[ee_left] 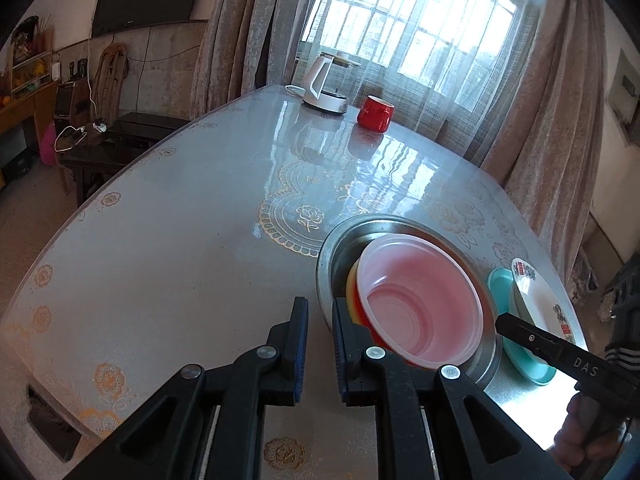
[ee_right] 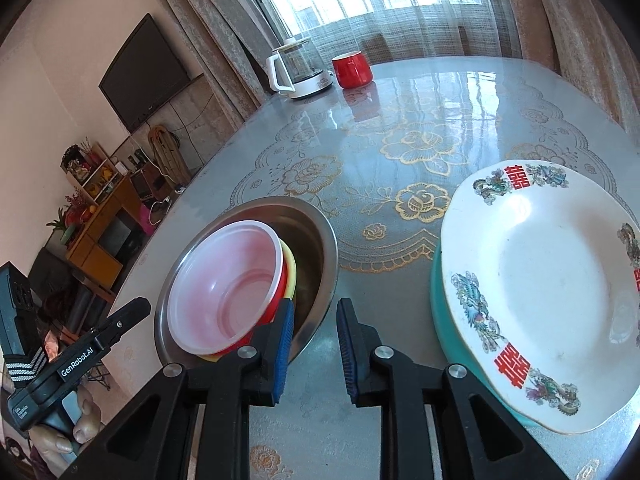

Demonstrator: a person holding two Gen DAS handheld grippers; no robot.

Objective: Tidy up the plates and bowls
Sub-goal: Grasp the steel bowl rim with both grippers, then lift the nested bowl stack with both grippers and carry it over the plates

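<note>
beside the steel basin point(ee_right: 320, 236), bowls point(ee_right: 224, 280) sit nested inside; white plate point(ee_right: 540, 292) on teal plate point(ee_right: 436, 304) just right. both grippers point(ee_left: 320, 340) point(ee_right: 314, 344) nearly shut, pinching nothing. looks near done; next likely tidying stacks.

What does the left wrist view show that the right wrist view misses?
Left only: little besides the left tongs, jaws narrowly apart, empty. Right only: the right tongs, also empty, and the white printed plate's whole face, resting on the teal plate. Shared: translucent pink plastic bowl nested in red and yellow bowls inside the steel basin, red mug, white kettle.
</note>
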